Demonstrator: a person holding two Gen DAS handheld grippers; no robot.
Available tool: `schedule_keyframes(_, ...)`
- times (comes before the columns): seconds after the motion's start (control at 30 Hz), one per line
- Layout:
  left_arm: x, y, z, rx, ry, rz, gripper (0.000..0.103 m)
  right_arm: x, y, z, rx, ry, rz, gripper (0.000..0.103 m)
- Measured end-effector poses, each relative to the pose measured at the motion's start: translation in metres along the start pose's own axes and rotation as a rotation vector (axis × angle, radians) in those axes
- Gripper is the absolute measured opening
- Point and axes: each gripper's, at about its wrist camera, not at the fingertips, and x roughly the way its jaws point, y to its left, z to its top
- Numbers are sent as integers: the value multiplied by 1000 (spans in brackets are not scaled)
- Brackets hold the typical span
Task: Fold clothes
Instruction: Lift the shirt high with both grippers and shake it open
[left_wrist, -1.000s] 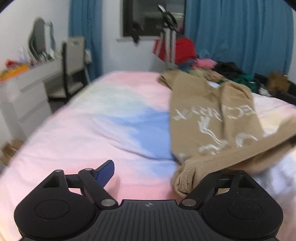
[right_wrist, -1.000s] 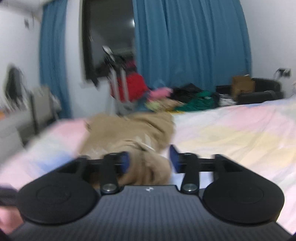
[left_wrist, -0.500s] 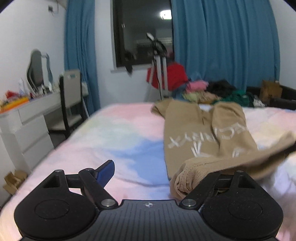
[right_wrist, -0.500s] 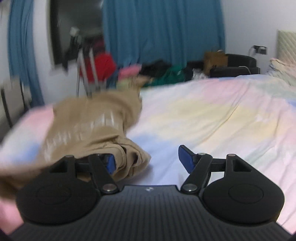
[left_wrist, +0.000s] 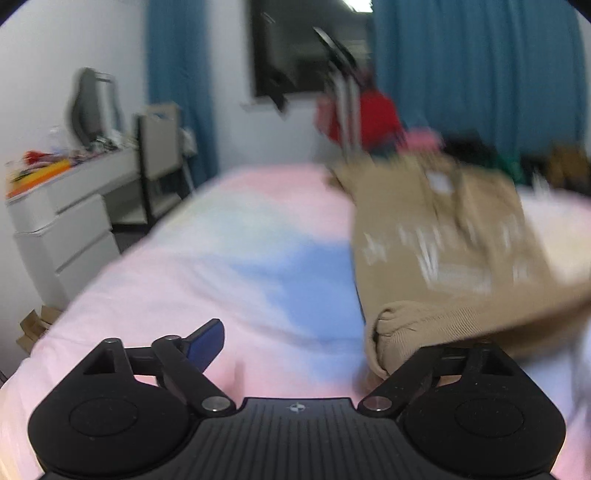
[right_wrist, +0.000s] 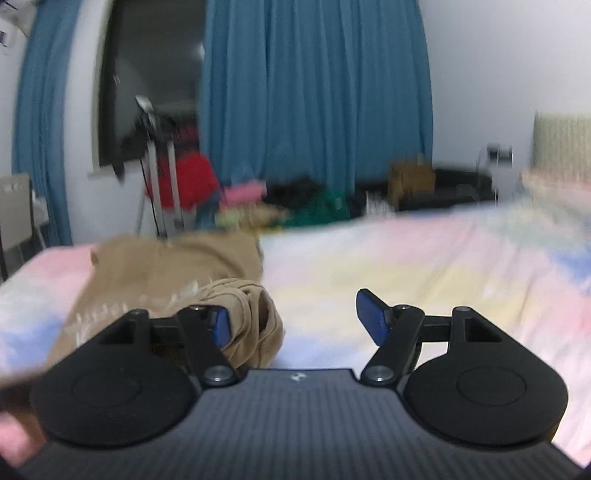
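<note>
A tan garment (left_wrist: 443, 240) with white lettering lies spread on the pastel bedsheet (left_wrist: 221, 277). My left gripper (left_wrist: 299, 343) hovers low over the sheet and its jaws are opening. Its blue left pad (left_wrist: 205, 345) is bare, while a thick rolled hem (left_wrist: 399, 325) of the garment covers the right finger. In the right wrist view the tan garment (right_wrist: 166, 269) lies at the left of the bedsheet (right_wrist: 406, 266). My right gripper (right_wrist: 295, 319) stands open, with a bunched fold (right_wrist: 255, 314) resting against the left pad (right_wrist: 221, 325) and the right pad (right_wrist: 371, 314) free.
A white dresser (left_wrist: 62, 229) and a chair (left_wrist: 159, 147) stand left of the bed. Beyond its far edge are a stand with red cloth (left_wrist: 369, 114), a pile of clothes (right_wrist: 295, 206), a cardboard box (right_wrist: 410, 177) and blue curtains (right_wrist: 314, 92).
My right gripper's jaws, narrow around the bunched cloth a second ago, have spread wide and the cloth now rests by the left pad. The left view has tilted up, then partly back down.
</note>
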Motion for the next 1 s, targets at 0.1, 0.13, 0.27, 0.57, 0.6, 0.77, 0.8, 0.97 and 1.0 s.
schedule_keyframes(0.1,-18,2,13,-3,-161,43,92,4,-3,-3,30,39,16,71)
schedule_keyframes(0.13,-25,2,18,-5,-211,53,92,1,0,0,22,22,16,71)
schedule_keyframes(0.27,-55,10,53,-71,-343,31,92,-22,-1,47,79,-66,66,71)
schedule_keyframes(0.57,-157,32,211,-104,-622,-26,91,-102,13,226,134,-330,137,71)
schedule_keyframes(0.6,-172,34,229,-101,-648,-29,91,-113,12,247,136,-359,148,71)
schedule_keyframes(0.77,-244,49,312,-107,-680,-100,92,-172,7,329,108,-469,182,72)
schedule_keyframes(0.8,-256,53,326,-111,-680,-105,92,-182,4,341,109,-477,196,72)
schedule_keyframes(0.97,-315,64,378,-96,-732,-101,93,-232,-5,393,81,-531,227,73)
schedule_keyframes(1.0,-322,65,385,-89,-742,-95,93,-239,-5,399,68,-540,223,73)
